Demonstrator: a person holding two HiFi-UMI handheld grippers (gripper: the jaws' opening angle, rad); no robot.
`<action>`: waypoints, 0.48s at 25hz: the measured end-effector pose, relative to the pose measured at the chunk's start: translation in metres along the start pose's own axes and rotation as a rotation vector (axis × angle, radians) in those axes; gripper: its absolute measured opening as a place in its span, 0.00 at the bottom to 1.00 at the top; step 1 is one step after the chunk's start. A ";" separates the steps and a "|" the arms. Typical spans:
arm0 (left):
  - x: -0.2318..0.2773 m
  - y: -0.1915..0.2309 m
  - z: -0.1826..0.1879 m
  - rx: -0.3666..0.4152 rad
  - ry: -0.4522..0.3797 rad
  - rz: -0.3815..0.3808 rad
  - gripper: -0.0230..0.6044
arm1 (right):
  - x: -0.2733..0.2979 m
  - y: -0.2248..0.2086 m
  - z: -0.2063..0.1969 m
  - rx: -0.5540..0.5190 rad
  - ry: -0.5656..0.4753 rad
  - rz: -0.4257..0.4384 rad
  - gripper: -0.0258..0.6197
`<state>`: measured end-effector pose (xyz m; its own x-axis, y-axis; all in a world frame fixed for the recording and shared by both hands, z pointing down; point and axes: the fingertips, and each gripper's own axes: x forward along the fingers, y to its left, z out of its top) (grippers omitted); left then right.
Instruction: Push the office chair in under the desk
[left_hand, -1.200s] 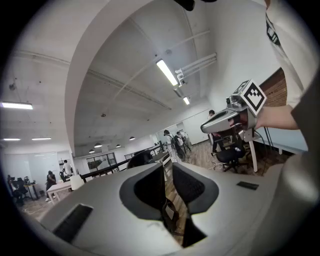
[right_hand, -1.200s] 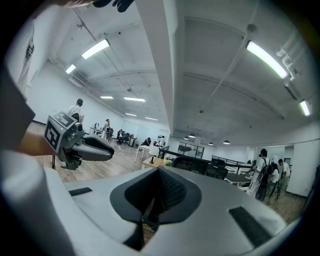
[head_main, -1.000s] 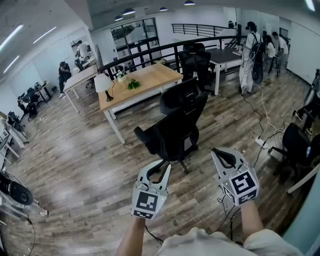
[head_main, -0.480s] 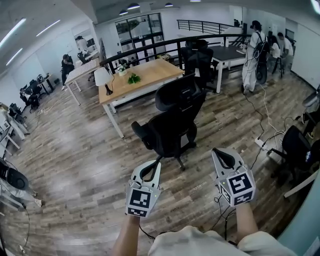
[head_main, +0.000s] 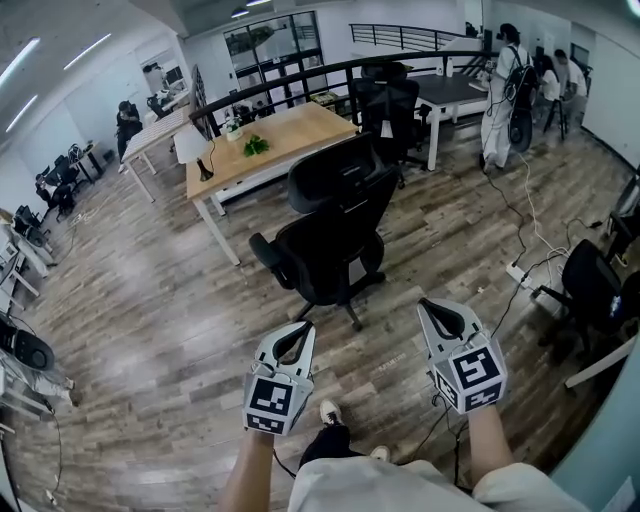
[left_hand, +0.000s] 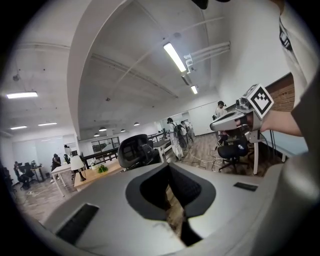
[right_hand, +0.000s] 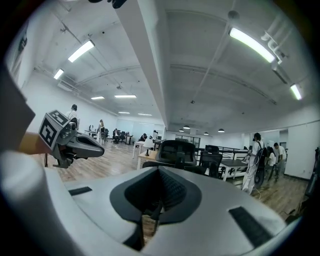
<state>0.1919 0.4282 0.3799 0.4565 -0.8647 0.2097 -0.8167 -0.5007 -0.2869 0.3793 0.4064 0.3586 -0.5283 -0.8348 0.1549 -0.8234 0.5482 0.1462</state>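
1. Both tools are held low in front of the person. The left gripper (head_main: 303, 327) has its jaws pressed together with nothing between them, and so does the right gripper (head_main: 427, 303). Neither touches anything.
2. Below them, the person's shoe (head_main: 328, 411) stands on the wooden floor (head_main: 150, 300).
3. Just ahead of the two grippers, and apart from them, stands the black office chair (head_main: 335, 235). It is out on the open floor on its wheeled base, with one armrest pointing to the left. It stands near the desk's right end, not under it.
4. Beyond the chair is the light wooden desk (head_main: 290, 130) with white legs. On it stand a white lamp (head_main: 186, 148) and a small green plant (head_main: 255, 146).
5. To the right, a cable (head_main: 520, 215) trails over the floor, and another black chair (head_main: 590, 290) stands near the picture's edge.
6. Behind the wooden desk runs a black railing (head_main: 300, 82). A second dark chair (head_main: 388, 108) sits by a dark table (head_main: 450, 90).
7. Farthest off, people (head_main: 500, 90) stand at the right, and another person (head_main: 127, 125) is at the left.
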 end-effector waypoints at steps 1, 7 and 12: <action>0.006 0.001 -0.002 -0.005 0.003 -0.002 0.07 | 0.004 -0.002 -0.001 -0.004 -0.007 0.008 0.06; 0.044 0.026 -0.013 -0.019 -0.005 0.009 0.07 | 0.044 -0.017 -0.003 0.002 -0.016 0.014 0.06; 0.088 0.069 -0.022 -0.039 -0.009 0.017 0.07 | 0.093 -0.038 0.000 0.023 -0.017 0.006 0.06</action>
<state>0.1678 0.3187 0.3995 0.4455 -0.8734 0.1967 -0.8372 -0.4843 -0.2541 0.3610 0.3077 0.3675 -0.5366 -0.8323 0.1394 -0.8246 0.5522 0.1227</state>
